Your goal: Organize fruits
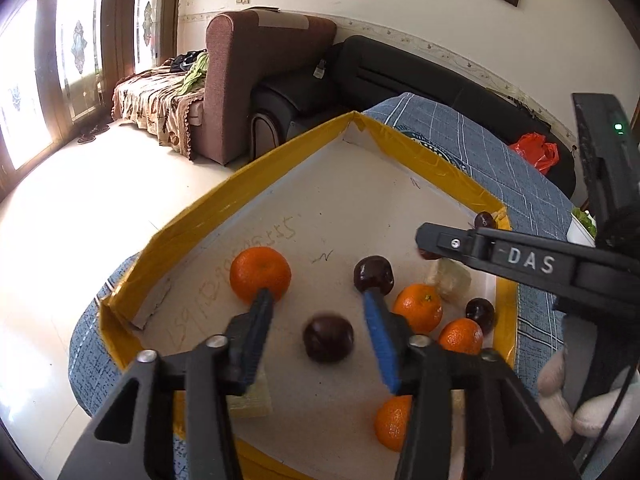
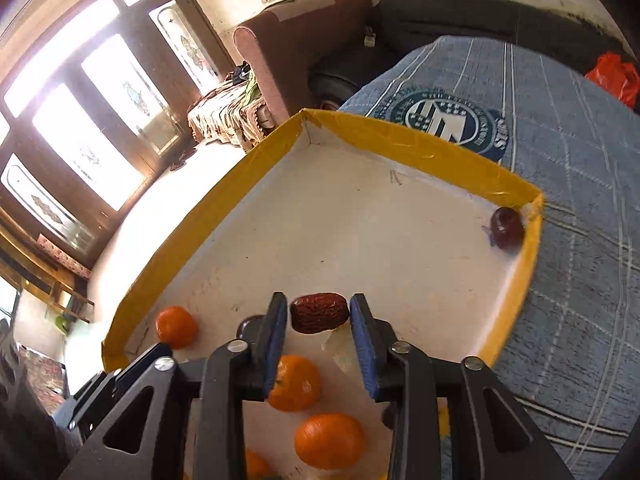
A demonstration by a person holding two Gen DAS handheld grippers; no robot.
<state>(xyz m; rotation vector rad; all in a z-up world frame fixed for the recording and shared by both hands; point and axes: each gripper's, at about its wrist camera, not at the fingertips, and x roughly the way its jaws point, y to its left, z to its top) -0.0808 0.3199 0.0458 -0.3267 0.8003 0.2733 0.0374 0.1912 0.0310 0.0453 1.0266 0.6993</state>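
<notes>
Yellow tape edges the shallow white tray point(image 1: 224, 200) that fills your left wrist view, sitting on a blue checked cloth point(image 1: 500, 152). Your left gripper point(image 1: 318, 300) is spread wide and holds nothing. A dark plum point(image 1: 328, 338) lies on the tray floor between its fingers, slightly blurred. One mandarin point(image 1: 260, 274) sits at the tip of the left finger, and a second plum point(image 1: 374, 274) at the tip of the blue-padded finger. Two more mandarins point(image 1: 418, 308) lie just right of that finger, beside a pale wrapped item point(image 1: 448, 280) and another plum point(image 1: 480, 314). Your right gripper's finger, marked DAS, crosses in from the right above them.

Seen from your right wrist, the right gripper point(image 2: 319, 314) is closed narrowly on a wrinkled red date point(image 2: 319, 314), pinched end to end between the blue pads point(image 2: 362, 344) above the tray floor. A lone plum point(image 2: 507, 227) rests in the far right corner of the tray. One mandarin point(image 2: 176, 327) lies near the left wall; others point(image 2: 330, 440) sit beneath the gripper.
</notes>
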